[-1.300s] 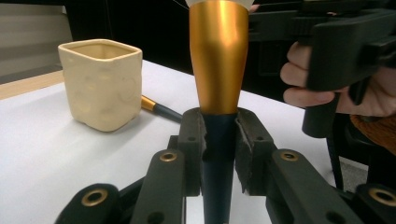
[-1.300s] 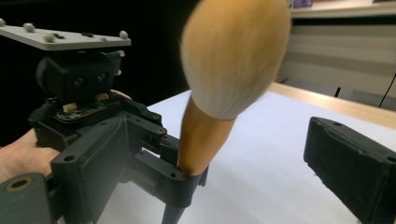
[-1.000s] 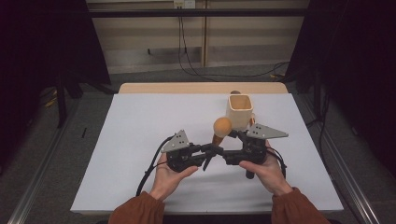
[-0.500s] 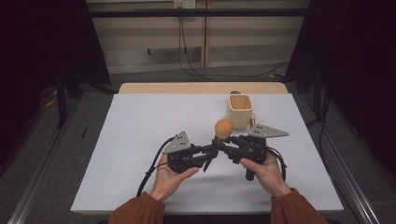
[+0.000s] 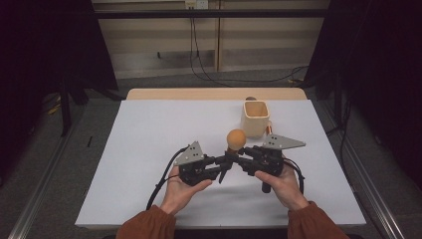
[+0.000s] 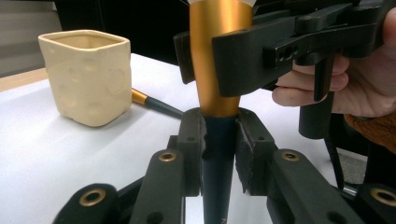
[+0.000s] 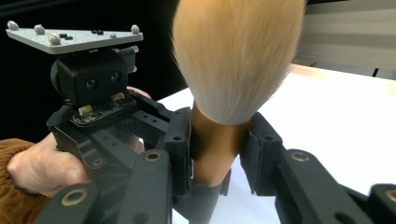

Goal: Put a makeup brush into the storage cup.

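The makeup brush stood nearly upright above the worktop, just in front of the cream square cup, with its round orange bristle head at the top. Both grippers held it at once. The left gripper, held in the person's left hand, was closed on the dark lower handle; in the left gripper view its two black pads pressed on either side of that handle, right under the point where the gold ferrule began. The right gripper, in the right hand, was clamped on the gold ferrule just above the left gripper's hold, and the right gripper view showed its pads touching both flanks of the ferrule beneath the fluffy bristles. The two grippers met nose to nose at the brush, on the side of the cup nearer the person.

The cup stood upright on the worktop, apart from the brush and both grippers. In the left gripper view a second brush handle, gold then dark, lay flat on the worktop, poking out from behind the cup. Each gripper carried a grey three-cornered plate, and the one on the left gripper showed in the right gripper view. A black cable trailed from the left gripper across the worktop towards the person. Both sleeves were rust-coloured.
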A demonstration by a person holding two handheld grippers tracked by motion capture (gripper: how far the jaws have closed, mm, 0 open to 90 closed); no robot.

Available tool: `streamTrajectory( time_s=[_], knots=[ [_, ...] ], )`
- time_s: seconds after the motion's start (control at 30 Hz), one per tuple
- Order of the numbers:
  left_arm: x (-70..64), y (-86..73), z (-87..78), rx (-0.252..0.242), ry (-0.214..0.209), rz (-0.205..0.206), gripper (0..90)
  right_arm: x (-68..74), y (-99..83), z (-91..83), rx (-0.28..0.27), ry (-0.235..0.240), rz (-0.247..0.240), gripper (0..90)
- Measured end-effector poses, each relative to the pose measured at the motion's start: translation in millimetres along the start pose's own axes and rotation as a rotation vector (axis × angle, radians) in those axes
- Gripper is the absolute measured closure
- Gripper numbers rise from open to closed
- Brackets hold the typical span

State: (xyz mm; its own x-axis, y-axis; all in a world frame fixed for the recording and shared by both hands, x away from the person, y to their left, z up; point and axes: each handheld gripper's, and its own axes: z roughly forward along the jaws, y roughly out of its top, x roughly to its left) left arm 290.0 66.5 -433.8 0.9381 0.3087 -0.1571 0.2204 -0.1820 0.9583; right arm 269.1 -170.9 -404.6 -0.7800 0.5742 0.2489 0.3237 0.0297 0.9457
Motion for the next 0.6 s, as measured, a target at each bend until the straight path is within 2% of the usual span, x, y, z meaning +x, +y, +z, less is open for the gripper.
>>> streamTrajectory(
  time_s=[0.27,0.6],
  knots=[
    [-1.3,-1.7,1.5,0.008,0.007,0.0,67.5,0.8,-0.2,1.7,0.012,-0.008,-0.014,66.6],
    [-0.3,-2.5,0.1,0.01,0.035,-0.011,53.9,0.7,2.6,-1.2,0.002,-0.018,-0.03,66.7]
  ],
)
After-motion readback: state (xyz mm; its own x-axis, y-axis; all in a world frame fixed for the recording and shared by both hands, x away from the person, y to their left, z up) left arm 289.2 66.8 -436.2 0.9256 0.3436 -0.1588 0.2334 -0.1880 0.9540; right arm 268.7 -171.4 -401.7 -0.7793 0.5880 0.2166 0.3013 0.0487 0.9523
